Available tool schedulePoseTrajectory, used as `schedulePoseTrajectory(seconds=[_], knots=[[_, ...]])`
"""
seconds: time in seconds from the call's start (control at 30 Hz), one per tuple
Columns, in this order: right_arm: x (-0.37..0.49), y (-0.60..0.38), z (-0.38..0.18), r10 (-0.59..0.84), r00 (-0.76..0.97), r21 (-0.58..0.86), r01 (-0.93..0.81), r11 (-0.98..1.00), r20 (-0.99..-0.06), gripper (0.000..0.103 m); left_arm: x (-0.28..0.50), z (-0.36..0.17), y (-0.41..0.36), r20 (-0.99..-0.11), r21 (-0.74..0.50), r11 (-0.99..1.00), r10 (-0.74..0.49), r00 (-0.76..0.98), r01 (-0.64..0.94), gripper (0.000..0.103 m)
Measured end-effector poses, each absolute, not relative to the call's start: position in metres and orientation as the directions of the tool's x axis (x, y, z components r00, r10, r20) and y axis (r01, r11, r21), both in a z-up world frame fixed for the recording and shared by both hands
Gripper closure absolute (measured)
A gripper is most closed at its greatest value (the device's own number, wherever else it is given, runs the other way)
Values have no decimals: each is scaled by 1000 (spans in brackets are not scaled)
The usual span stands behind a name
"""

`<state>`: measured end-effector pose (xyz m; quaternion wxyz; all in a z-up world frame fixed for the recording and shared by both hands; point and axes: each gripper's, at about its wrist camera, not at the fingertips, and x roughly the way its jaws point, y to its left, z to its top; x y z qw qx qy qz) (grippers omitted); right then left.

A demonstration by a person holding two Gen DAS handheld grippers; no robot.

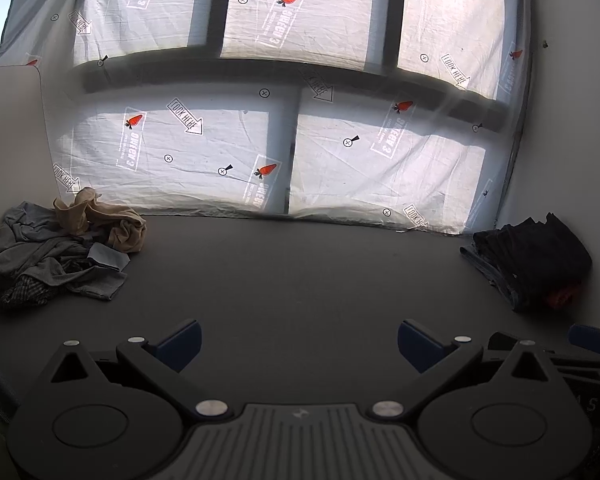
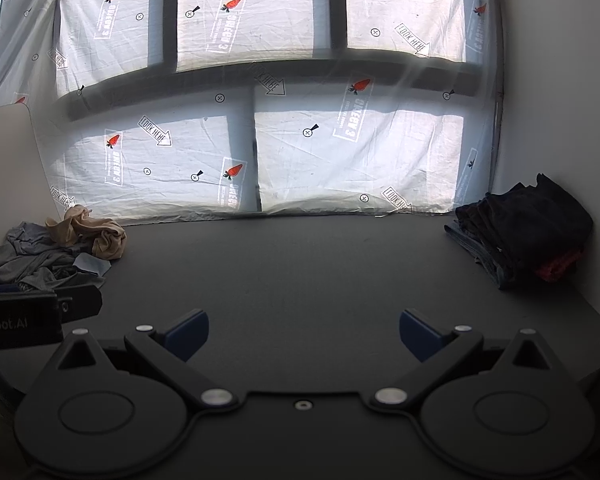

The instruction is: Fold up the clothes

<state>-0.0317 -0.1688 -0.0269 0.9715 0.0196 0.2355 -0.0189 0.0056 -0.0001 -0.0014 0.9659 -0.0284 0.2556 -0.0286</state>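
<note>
Both our grippers empty over the dark grey tabletop (image 1: 292,280), clothes waiting at the sides.

Left wrist view: our left gripper (image 1: 299,343) is spread wide, a crumpled heap of grey and tan clothes (image 1: 64,248) far left, a folded stack of dark clothes (image 1: 536,260) far right. Right wrist view: our right gripper (image 2: 304,334) is spread too, holding nothing; same heap left, stack right.

- Grippers: 2, left gripper (image 1: 299,344) and right gripper (image 2: 304,334), jaws apart, empty.
- Clothing piles: 2, crumpled heap (image 1: 60,252) and folded stack (image 1: 536,260).
- Garments per pile: unclear; roughly 3–4 each.
- Table (image 1: 300,272): 1.
</note>
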Motion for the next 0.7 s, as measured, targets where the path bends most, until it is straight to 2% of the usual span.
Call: schedulePoseTrajectory(seconds=[0.37, 0.7], knots=[[-20, -165, -29, -20, 887, 48, 47, 998, -462, 0, 23, -8, 3, -514, -80, 996, -75, 855, 39, 0], [2, -191, -46, -13, 885, 186, 112, 976, -465, 0, 47, -18, 4, -551, -107, 994, -85, 830, 31, 0]])
